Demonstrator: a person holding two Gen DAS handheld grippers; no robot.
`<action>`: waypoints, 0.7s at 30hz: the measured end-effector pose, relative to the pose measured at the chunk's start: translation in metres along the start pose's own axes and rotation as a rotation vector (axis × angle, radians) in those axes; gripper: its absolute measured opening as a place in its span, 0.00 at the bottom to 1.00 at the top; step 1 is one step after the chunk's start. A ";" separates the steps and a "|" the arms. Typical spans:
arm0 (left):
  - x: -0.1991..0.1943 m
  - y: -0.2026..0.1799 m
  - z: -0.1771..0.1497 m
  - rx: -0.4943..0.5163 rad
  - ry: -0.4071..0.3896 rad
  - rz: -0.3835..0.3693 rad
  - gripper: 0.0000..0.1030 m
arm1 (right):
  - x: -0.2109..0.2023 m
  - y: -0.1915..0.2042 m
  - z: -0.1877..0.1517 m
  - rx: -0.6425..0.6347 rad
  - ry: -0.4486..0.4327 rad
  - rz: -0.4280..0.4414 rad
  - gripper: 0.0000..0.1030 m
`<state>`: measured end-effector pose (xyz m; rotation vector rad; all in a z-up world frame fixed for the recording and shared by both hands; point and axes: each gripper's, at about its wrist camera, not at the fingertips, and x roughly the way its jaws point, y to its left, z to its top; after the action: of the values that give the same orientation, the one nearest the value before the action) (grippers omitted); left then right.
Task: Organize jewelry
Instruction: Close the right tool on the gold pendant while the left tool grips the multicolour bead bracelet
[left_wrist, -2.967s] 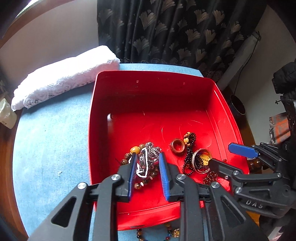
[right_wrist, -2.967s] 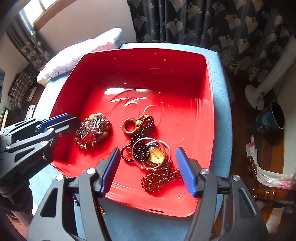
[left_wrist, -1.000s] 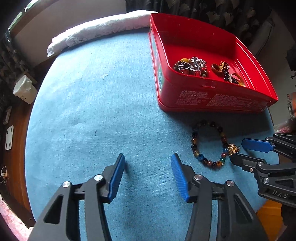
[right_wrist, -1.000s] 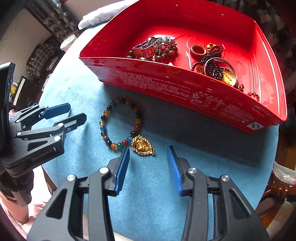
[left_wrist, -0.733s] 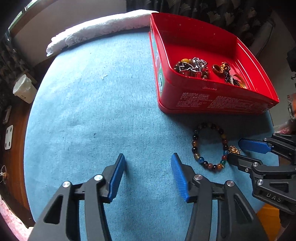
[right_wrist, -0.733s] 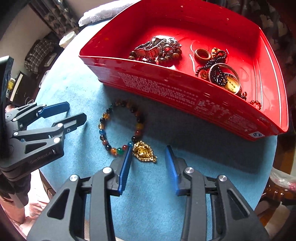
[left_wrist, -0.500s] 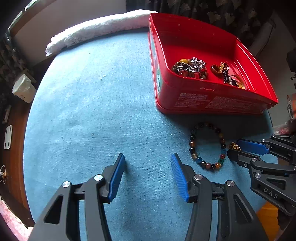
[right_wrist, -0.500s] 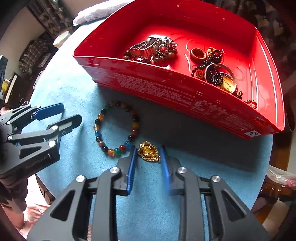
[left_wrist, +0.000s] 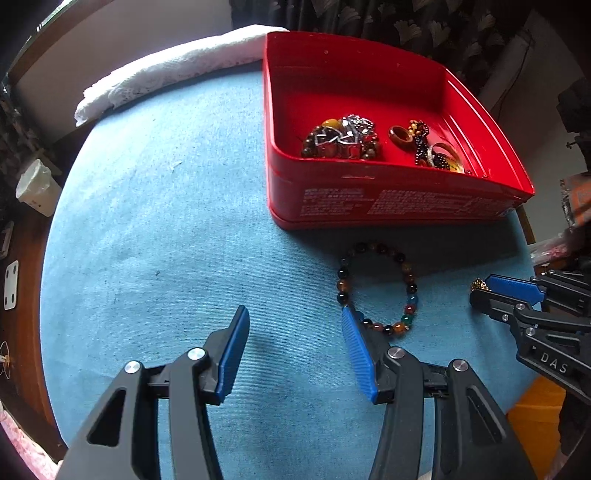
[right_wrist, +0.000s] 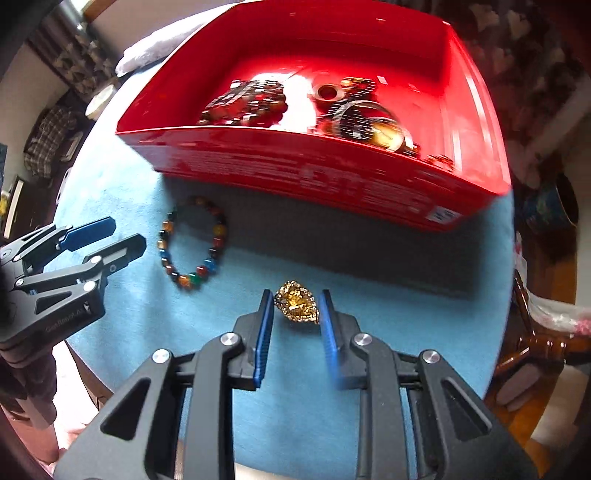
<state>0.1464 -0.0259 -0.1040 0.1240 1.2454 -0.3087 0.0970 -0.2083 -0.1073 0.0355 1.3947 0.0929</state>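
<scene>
While the right gripper (right_wrist: 295, 314), marked "DAS", closes its fingers on the gold pendant (right_wrist: 297, 302), the left gripper (left_wrist: 293, 343) gapes wide, empty, the beaded bracelet (left_wrist: 376, 288) beside its right finger.

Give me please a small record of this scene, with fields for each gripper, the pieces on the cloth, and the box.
left gripper: open, above the blue cloth, holds nothing
right gripper: fingers on both sides of the gold pendant; full grip not clear
beaded bracelet: flat on the cloth, outside the box
red box: already holds several jewelry pieces
white lace cloth: behind the box, at the table edge
</scene>
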 end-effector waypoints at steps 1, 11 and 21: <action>0.000 -0.004 0.001 0.010 -0.001 -0.006 0.50 | -0.002 -0.006 -0.003 0.011 -0.001 -0.005 0.23; 0.024 -0.034 0.018 0.049 0.027 -0.001 0.50 | -0.008 -0.029 -0.017 0.044 -0.004 0.008 0.23; 0.026 -0.044 0.022 0.061 0.027 0.002 0.34 | -0.005 -0.032 -0.016 0.049 0.004 0.016 0.23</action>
<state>0.1608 -0.0773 -0.1187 0.1819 1.2631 -0.3441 0.0822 -0.2410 -0.1078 0.0868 1.4012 0.0720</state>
